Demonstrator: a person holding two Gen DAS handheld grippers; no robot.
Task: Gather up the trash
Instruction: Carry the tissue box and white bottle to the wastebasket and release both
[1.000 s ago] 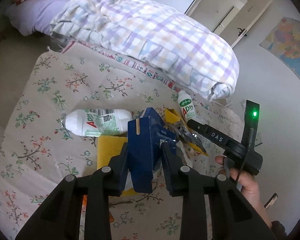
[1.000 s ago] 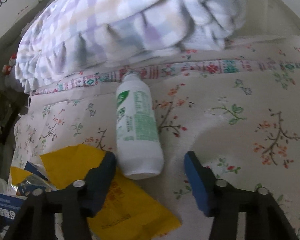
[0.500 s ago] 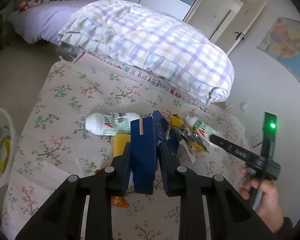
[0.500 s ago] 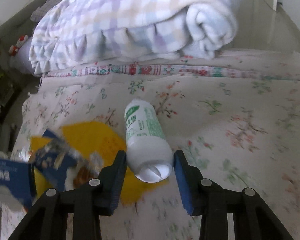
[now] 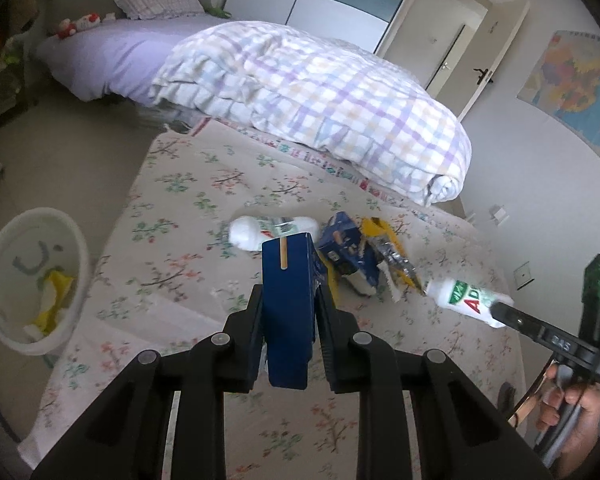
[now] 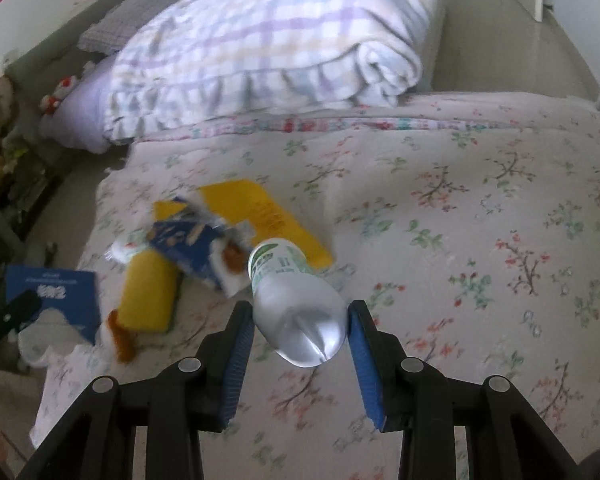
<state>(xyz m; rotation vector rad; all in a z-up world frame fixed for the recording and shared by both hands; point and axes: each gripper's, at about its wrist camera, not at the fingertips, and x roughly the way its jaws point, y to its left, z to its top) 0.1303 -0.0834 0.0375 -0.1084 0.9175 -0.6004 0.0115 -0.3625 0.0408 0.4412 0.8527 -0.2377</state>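
**Both grippers lifted with trash**

Raised since a second ago, the left gripper [image 5: 289, 320] clamps a blue carton [image 5: 287, 304]; the right gripper [image 6: 300, 320] pinches a white bottle [image 6: 298, 300] above the bed [image 6: 480, 220], near wrappers [image 6: 236, 232].

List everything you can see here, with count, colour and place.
Blue carton: one, held in left tongs.
Bottles: two, white; one in right tongs, one lying on the bedspread.
Wrappers: a pile, yellow and blue, mid-bedspread.
Bin: one, white, on the floor left of the bed.
Quilt: one, checked, rolled behind the trash.
Map: one, on the wall.
Left tongs: shut on carton.
Right tongs: shut on bottle.
Hand: one, on the right handle.
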